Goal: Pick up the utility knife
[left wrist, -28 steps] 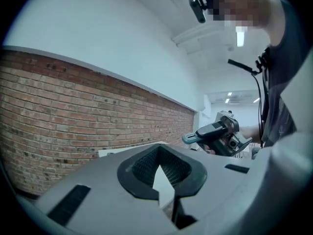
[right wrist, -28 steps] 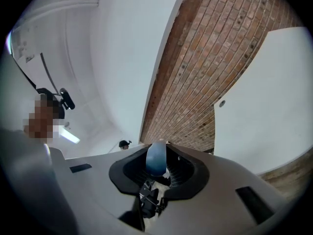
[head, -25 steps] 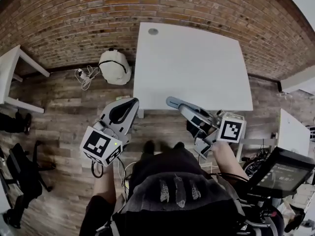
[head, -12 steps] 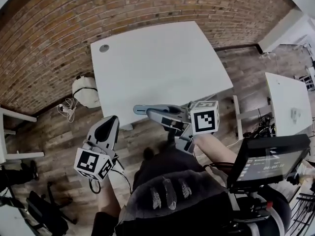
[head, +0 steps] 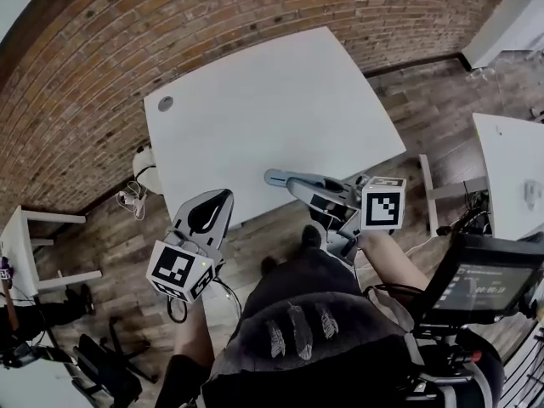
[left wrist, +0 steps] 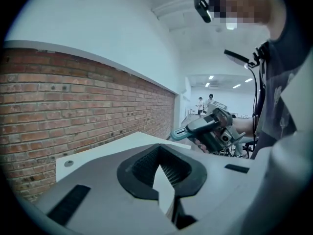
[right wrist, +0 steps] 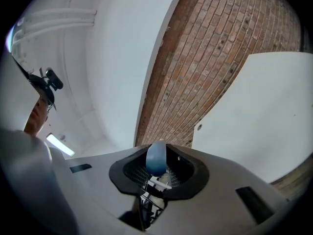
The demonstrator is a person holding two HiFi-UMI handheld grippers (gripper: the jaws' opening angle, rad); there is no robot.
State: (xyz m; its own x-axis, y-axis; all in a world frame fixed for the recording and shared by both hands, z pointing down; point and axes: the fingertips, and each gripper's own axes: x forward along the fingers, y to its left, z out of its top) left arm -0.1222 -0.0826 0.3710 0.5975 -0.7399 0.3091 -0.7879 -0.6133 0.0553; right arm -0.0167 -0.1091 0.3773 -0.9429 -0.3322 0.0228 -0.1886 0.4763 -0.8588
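Observation:
The utility knife [head: 276,178] is a grey-blue bar that sticks out leftward from my right gripper [head: 319,195], which is shut on it just off the near edge of the white table [head: 272,109]. In the right gripper view its rounded blue end [right wrist: 156,158] shows between the jaws of that gripper [right wrist: 157,173]. The left gripper view shows the held knife [left wrist: 188,129] from the side, in front of the person's body. My left gripper [head: 217,201] hangs over the wooden floor, left of the knife, shut with nothing in it [left wrist: 161,173].
The table top carries only a round cable hole [head: 166,104]. A white bag [head: 146,167] and cables lie on the floor by the brick wall. Another white table [head: 510,168] stands at the right, a screen [head: 480,283] at lower right, and a dark chair [head: 102,372] at lower left.
The head view has swung, so the table now sits skewed to the left. Both grippers have shifted sideways with it. The right gripper still holds the knife; the left stays shut.

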